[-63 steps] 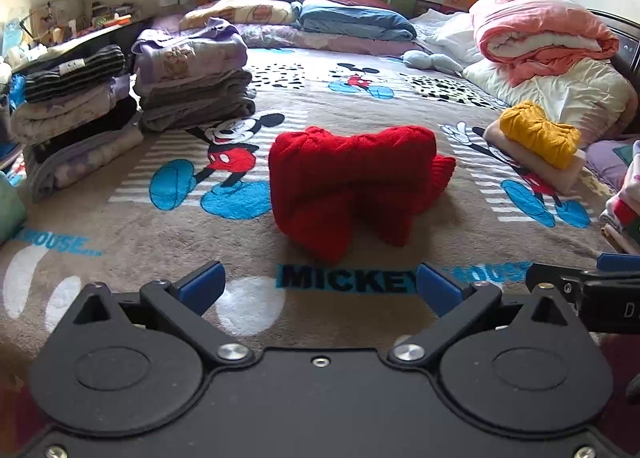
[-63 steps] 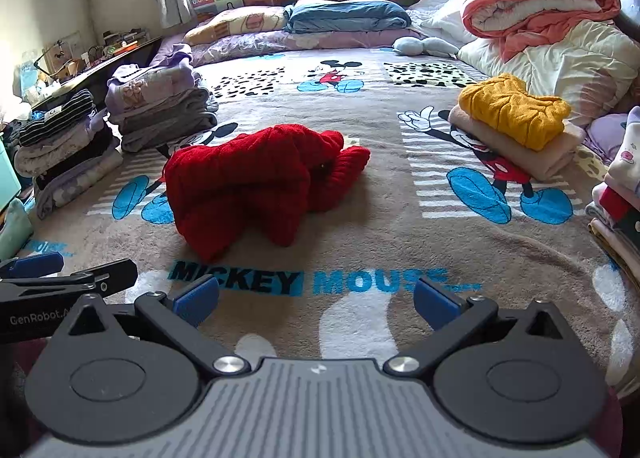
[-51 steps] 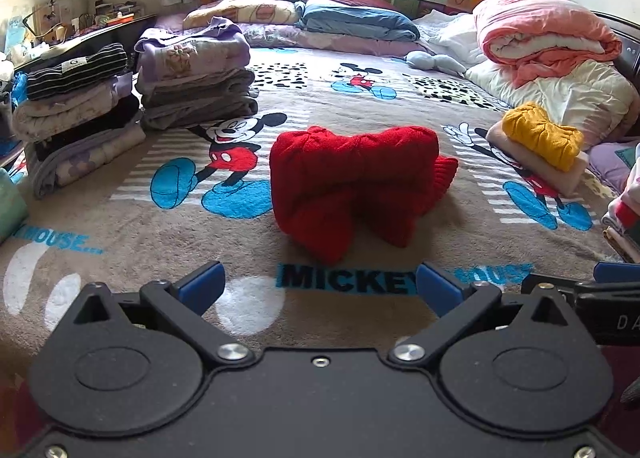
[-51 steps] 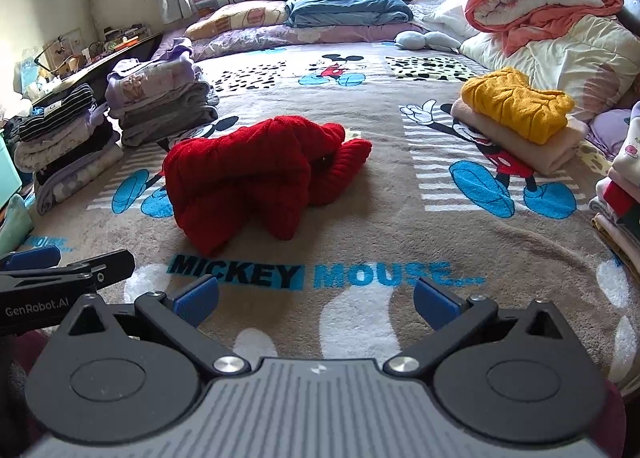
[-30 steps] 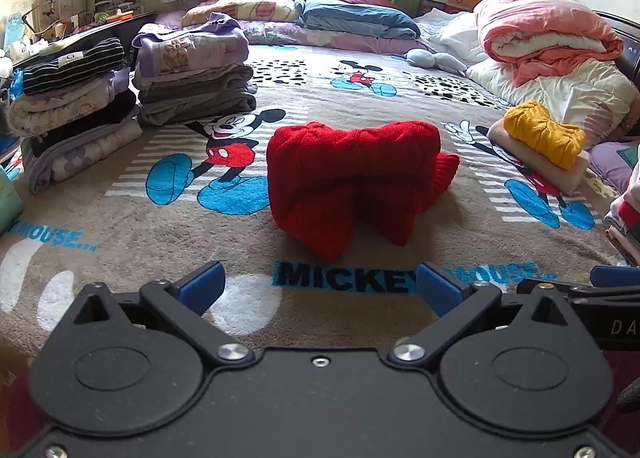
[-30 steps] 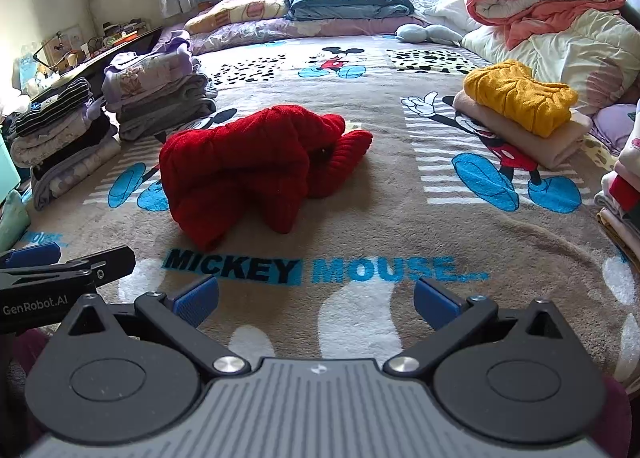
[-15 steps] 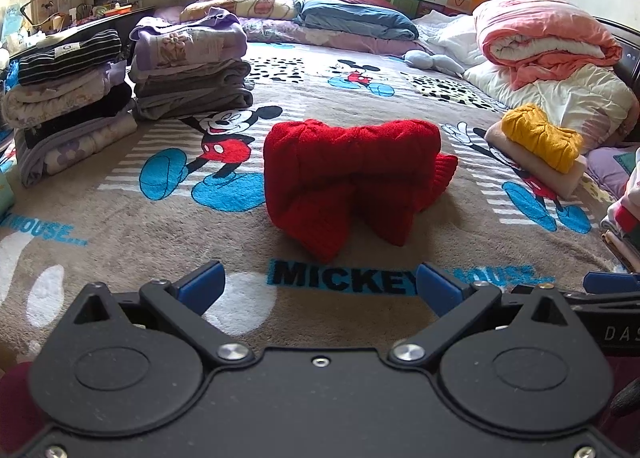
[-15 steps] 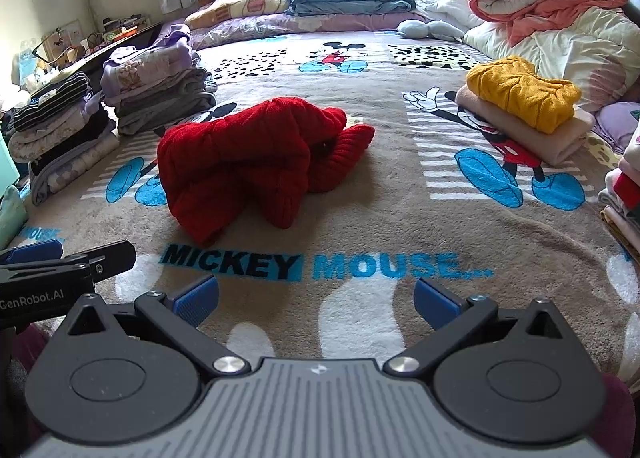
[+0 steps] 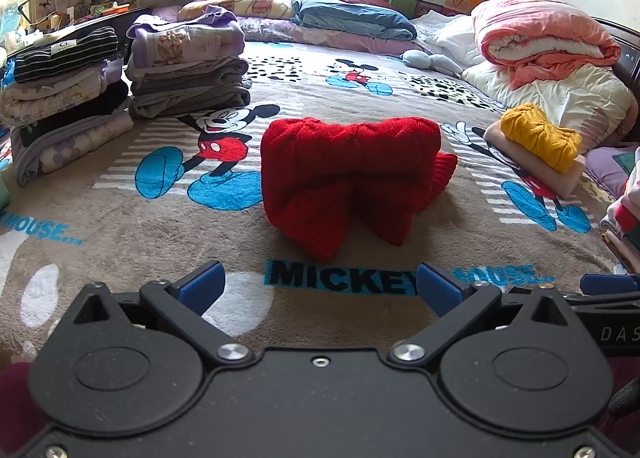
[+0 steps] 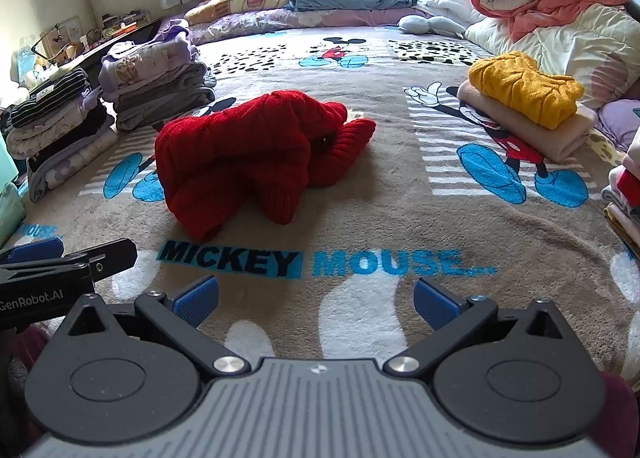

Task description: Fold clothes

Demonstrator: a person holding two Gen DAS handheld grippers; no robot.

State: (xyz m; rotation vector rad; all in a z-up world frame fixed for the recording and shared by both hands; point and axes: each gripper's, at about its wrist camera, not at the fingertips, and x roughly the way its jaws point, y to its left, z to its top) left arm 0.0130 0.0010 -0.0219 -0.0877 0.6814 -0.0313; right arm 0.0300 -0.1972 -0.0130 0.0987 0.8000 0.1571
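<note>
The left gripper [image 9: 319, 286] is held with its jaws spread wide, nothing between them; the right gripper [image 10: 316, 299] is likewise wide and empty; the red sweater [image 9: 352, 169] is seen bundled on the blanket [image 9: 120, 225], ahead of both, untouched.

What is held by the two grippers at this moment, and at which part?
Nothing is held. The left gripper and the right gripper are both open and empty, short of the red knitted sweater lying on the bed.
</note>
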